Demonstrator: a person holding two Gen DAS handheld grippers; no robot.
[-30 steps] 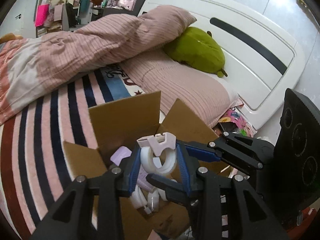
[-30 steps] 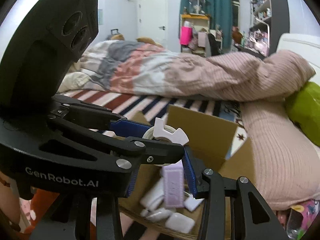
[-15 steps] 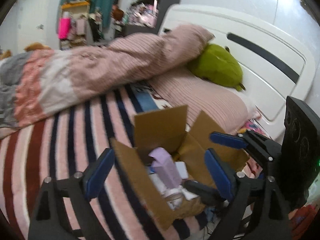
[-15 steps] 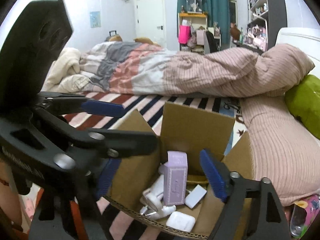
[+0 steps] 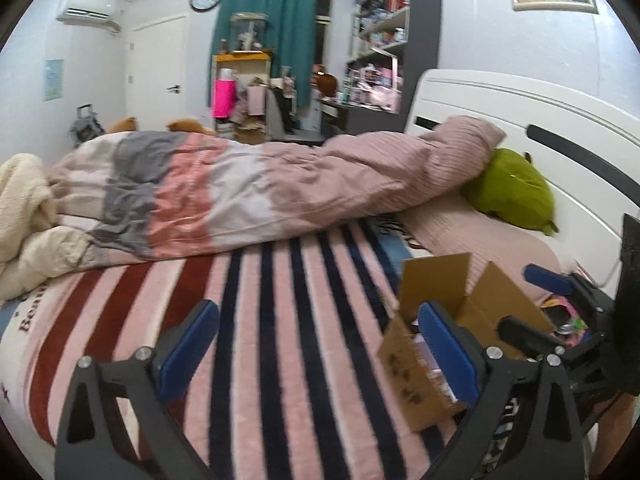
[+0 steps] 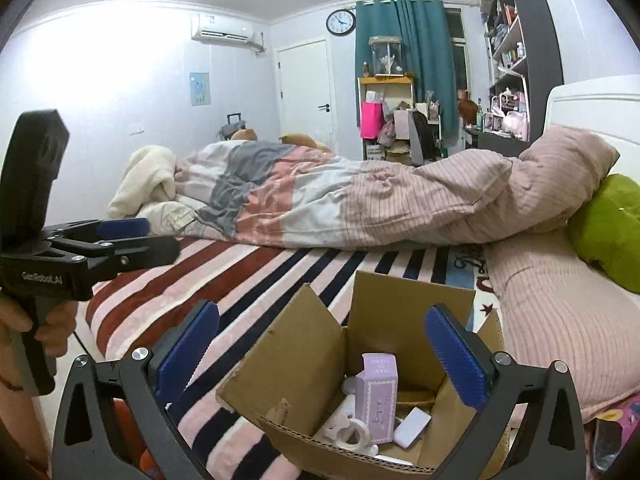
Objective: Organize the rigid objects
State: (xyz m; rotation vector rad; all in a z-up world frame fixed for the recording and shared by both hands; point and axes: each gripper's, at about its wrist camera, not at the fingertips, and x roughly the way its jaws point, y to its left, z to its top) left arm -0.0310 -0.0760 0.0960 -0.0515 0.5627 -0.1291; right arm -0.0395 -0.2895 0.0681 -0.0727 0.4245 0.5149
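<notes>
the fingers (image 6: 182, 350) of the right gripper (image 6: 320, 354) are spread wide and empty at the bottom of the frame, framing the open cardboard box (image 6: 304, 354) on the striped bed (image 5: 280, 320), where a lilac carton (image 6: 378, 394), a white tape roll (image 6: 354, 434) and small white cases lie. the left gripper (image 5: 320, 354) is likewise spread and empty, with the box at lower right of its view. packing looks between items, so the next move calls for finding another object; the upright flaps crowd the box mouth, while the bed to the left lies open.
</notes>
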